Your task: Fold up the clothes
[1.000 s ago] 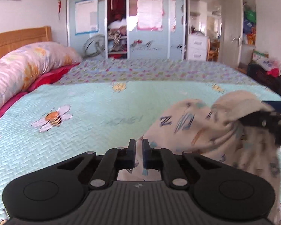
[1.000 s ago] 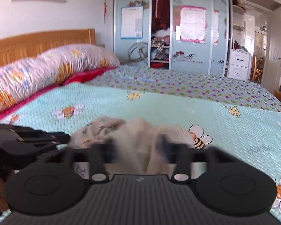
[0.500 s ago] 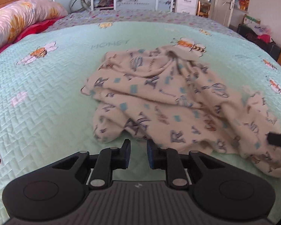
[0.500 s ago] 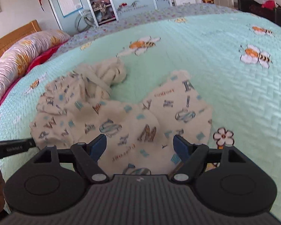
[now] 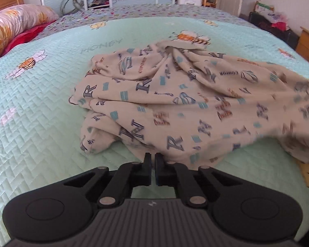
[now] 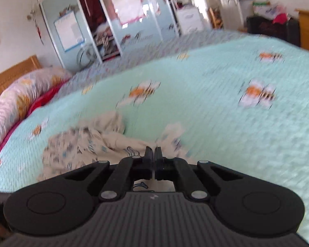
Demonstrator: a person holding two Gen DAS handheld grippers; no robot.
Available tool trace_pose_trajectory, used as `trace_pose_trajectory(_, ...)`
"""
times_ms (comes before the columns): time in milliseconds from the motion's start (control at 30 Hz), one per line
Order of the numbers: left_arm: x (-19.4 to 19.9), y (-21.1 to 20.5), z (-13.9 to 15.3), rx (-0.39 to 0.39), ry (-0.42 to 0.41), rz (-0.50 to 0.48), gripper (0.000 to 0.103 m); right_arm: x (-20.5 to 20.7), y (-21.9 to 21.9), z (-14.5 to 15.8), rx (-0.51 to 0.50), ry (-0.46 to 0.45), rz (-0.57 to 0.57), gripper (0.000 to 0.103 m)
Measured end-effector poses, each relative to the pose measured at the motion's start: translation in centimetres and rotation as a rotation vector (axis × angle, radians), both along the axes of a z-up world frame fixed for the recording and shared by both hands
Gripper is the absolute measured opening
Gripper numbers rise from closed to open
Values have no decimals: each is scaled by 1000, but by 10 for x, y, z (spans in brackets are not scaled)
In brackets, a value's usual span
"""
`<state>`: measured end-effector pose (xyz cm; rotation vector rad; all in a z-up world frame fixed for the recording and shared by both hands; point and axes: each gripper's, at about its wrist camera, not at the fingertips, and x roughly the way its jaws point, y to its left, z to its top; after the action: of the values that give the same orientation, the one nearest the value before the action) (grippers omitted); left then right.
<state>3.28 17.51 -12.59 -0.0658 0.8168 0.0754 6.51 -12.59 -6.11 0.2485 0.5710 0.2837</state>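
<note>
The cream lettered garment (image 5: 175, 103) lies rumpled mid-bed, stretching from the pillow (image 5: 14, 26) side toward the bed's right edge. The left gripper (image 5: 151, 160), jaws together, sits just at its near hem; the right gripper (image 6: 153, 154) looks clamped on cloth.

Mint bee-print bedspread (image 5: 41, 107), floral pillow (image 5: 14, 24), wooden headboard (image 6: 12, 76), mirrored wardrobe (image 6: 131, 14)

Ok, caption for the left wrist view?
Left gripper shut at the near edge of a crumpled letter-print garment on a bee-patterned bedspread.
</note>
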Motion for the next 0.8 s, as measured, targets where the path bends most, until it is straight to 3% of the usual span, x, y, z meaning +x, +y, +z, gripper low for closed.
trace_pose_trajectory(133,-24,-5,7,-41,-22,-16,1,-20,-15,24,11,-79,13,0)
trace_pose_trajectory(200,-30,-5,9,-48,-23,-12,2,-25,-9,17,7,-48,62,8)
trace_pose_trajectory(233,-32,-5,12,-53,-29,-16,2,-25,-4,11,3,-26,82,17)
trace_pose_trajectory(300,-35,-6,19,-48,-47,-27,3,-24,8,-8,-21,26,85,66)
trace_pose_trajectory(333,-33,-7,22,-38,-51,-28,6,-23,13,-17,-28,50,89,71)
trace_pose_trajectory(367,-31,-7,25,-25,-53,-27,16,-21,18,-26,-29,72,101,71)
trace_pose_trajectory(400,-28,-8,28,-13,-58,-28,30,-17,26,-35,-41,97,120,71)
trace_pose_trajectory(467,-20,-12,32,20,-71,-30,46,-13,42,-50,-89,136,137,71)
trace_pose_trajectory(533,-10,-19,32,44,-74,-45,47,-9,54,-61,-141,167,120,71)
trace_pose_trajectory(667,17,-36,17,94,-43,-101,57,-5,55,-72,-114,198,107,71)
trace_pose_trajectory(733,32,-47,-4,169,30,-135,59,-3,53,-74,-102,202,121,51)
trace_pose_trajectory(767,37,-51,-15,205,61,-150,61,-2,51,-76,-100,206,129,21)
trace_pose_trajectory(800,36,-53,-23,230,44,-154,62,-1,50,-77,-99,210,137,10)
